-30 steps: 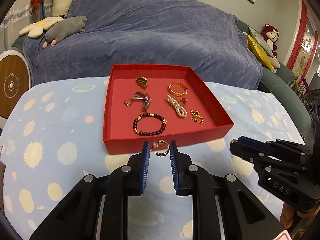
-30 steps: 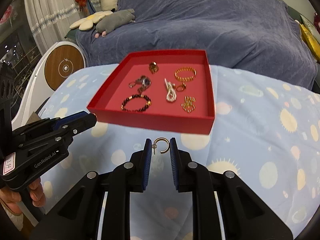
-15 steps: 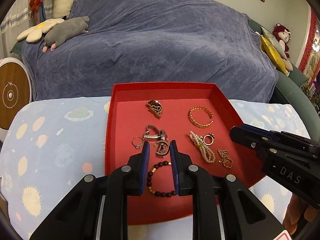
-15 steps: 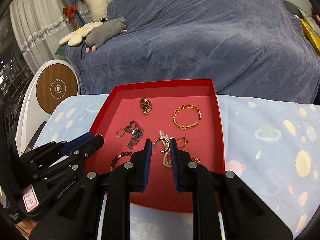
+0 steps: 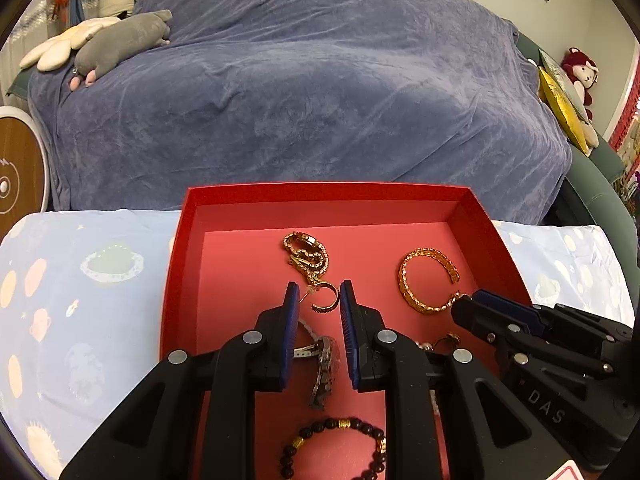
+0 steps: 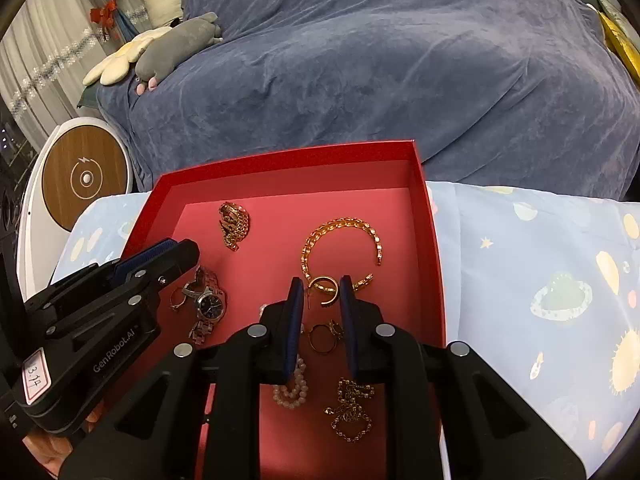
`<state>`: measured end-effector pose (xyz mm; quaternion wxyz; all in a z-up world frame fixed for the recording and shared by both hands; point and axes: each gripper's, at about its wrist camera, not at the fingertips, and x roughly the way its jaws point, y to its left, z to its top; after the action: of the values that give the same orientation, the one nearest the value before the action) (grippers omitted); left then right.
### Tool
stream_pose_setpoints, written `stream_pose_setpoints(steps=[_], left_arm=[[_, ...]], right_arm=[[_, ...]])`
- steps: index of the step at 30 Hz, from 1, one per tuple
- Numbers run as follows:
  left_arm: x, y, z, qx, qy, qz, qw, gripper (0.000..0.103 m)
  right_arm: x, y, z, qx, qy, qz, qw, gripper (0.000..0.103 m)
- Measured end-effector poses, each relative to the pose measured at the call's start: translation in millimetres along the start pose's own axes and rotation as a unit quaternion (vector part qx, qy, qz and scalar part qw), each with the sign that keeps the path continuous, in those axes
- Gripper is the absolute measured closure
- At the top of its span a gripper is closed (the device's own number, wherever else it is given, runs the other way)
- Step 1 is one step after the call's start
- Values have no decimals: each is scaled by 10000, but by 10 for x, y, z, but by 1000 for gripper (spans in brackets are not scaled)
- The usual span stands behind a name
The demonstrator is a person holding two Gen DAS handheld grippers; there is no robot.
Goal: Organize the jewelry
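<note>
Each gripper is shut on a gold hoop earring. My left gripper (image 5: pixel 319 297) holds one hoop earring (image 5: pixel 325 298) over the red tray (image 5: pixel 320 194), near a gold chain watch (image 5: pixel 306 254). My right gripper (image 6: pixel 319 294) holds the other hoop earring (image 6: pixel 325 289) over the tray (image 6: pixel 288 158), just below a gold cuff bracelet (image 6: pixel 340 246). The tray also holds a silver watch (image 6: pixel 206 304), a pearl string (image 6: pixel 292 388), a gold ring (image 6: pixel 322 338), a gold chain (image 6: pixel 352 412) and a dark bead bracelet (image 5: pixel 336 450).
The tray sits on a light blue patterned cloth (image 6: pixel 540 280). Behind it is a sofa under a blue-grey blanket (image 5: pixel 320 80) with plush toys (image 5: pixel 120 40). A round wooden-faced device (image 6: pixel 84 178) stands at the left.
Both grippers have moved forward from the tray's near edge to over its middle, each carrying its hoop earring. The jaws have stayed shut on the earrings.
</note>
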<state>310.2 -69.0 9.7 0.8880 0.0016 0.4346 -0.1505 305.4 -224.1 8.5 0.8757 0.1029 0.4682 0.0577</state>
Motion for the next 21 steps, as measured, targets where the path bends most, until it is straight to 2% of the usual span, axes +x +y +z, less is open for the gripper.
stream_pose_setpoints(steps=[3,6,11,16,18,21], left_arm=[[12,-1,22,-13,9,61,10000,81],[1,17,23,-52,-10,91,9999,67],[-98,63,10,-119,-84,130,9998,66],[-493,163,-81,-369,-262,-7,9990,66],[-699,179,-149,-424,-323,-18,9986,61],[-1021,170,-307,-410,-460,9,9981,55]], right_arm=[[24,-15,-7,19,37,4,10000,84],[-6,-31,-18,30,-14,-4,10000,84],[-187,-38,-25,56,-176,33,9998,84],[-681,-57,-130,60,-472,107,9988,81],[-925,-70,-221,78,-602,148,9980,72],[-1290,-66,-392,47,-781,144,9968,70]])
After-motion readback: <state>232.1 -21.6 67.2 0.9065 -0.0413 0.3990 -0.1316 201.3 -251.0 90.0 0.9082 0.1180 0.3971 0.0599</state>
